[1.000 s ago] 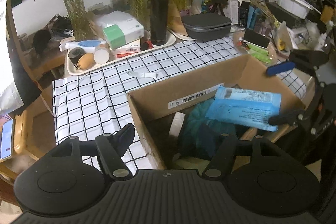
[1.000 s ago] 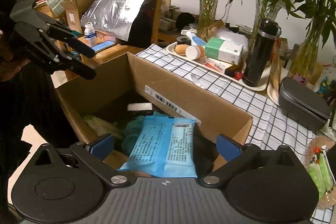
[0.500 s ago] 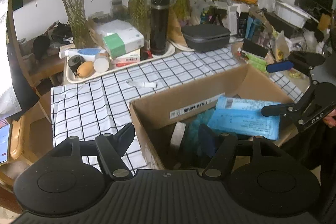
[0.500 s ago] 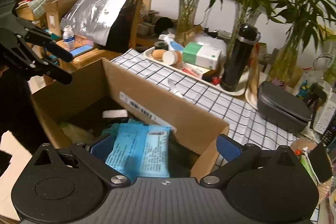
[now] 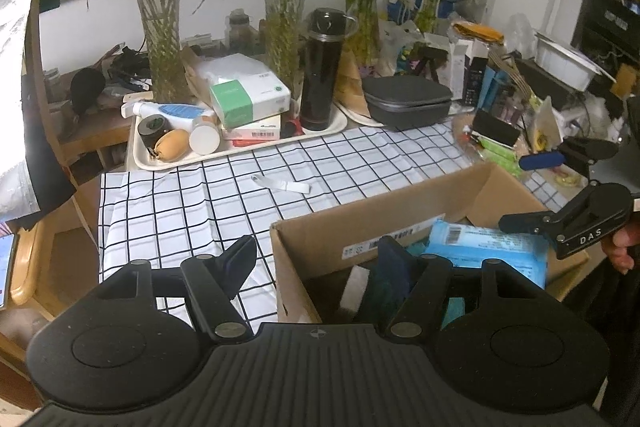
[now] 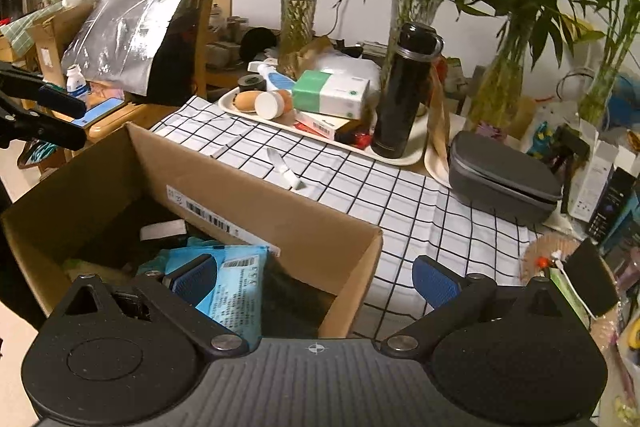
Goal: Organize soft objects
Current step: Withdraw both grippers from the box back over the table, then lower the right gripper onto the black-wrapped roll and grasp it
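Right tool (image 6: 316, 281) now shifted sideways, straddling cardboard box (image 6: 248, 195) corner.

1. Left hand-held gripper (image 5: 318, 259) tilts downward, its jaws spread apart with nothing pressed between the dark pads
2. Right hand-held gripper (image 6: 314, 277) also tilts downward, its blue-padded fingers (image 6: 434, 283) standing wide and empty
3. Fingertips of the person's right hand (image 5: 620, 247) show behind the right tool's body
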Demonstrator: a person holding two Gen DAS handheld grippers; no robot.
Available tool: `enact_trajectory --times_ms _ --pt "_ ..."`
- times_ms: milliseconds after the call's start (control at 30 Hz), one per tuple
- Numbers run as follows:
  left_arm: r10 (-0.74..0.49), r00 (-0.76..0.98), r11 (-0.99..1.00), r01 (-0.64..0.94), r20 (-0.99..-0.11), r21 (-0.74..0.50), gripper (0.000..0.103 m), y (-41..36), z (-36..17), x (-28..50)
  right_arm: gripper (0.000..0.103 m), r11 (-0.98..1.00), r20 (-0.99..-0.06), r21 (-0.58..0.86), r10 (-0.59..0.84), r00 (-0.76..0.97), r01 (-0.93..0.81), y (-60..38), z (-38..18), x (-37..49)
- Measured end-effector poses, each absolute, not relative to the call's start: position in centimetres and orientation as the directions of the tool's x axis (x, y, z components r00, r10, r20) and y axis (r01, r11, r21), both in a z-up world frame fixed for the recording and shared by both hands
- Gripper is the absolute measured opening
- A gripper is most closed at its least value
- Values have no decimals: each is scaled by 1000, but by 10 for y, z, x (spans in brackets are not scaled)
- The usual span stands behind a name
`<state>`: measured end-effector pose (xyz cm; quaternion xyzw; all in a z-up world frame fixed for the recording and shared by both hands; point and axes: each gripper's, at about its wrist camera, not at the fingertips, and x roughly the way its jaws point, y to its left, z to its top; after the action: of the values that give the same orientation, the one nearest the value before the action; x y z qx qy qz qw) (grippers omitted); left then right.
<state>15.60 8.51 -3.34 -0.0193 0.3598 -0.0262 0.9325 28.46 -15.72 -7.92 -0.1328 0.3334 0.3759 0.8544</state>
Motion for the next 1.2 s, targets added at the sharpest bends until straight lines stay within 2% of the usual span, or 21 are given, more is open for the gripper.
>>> enact_trajectory --times_ms 267,500,900,1033,1200 --pt "-68 732 997 24 -678 -74 66 95 -40 169 103 686 -661 22 555 504 -727 -153 -82 301" --pt "-73 720 996 19 -690 -85 66 101 -43 183 103 686 -612 35 589 527 -727 -153 -79 318" --pt "-83 706 995 23 -704 -95 66 113 -47 218 103 691 -637 76 588 498 -719 -153 -89 349" --pt "-88 702 994 12 -707 -113 66 119 -52 231 103 671 -646 136 618 448 -729 -152 -92 359" --pt "-136 669 982 -7 -731 -189 66 131 -58 250 103 649 -646 295 676 354 -702 -152 -92 378"
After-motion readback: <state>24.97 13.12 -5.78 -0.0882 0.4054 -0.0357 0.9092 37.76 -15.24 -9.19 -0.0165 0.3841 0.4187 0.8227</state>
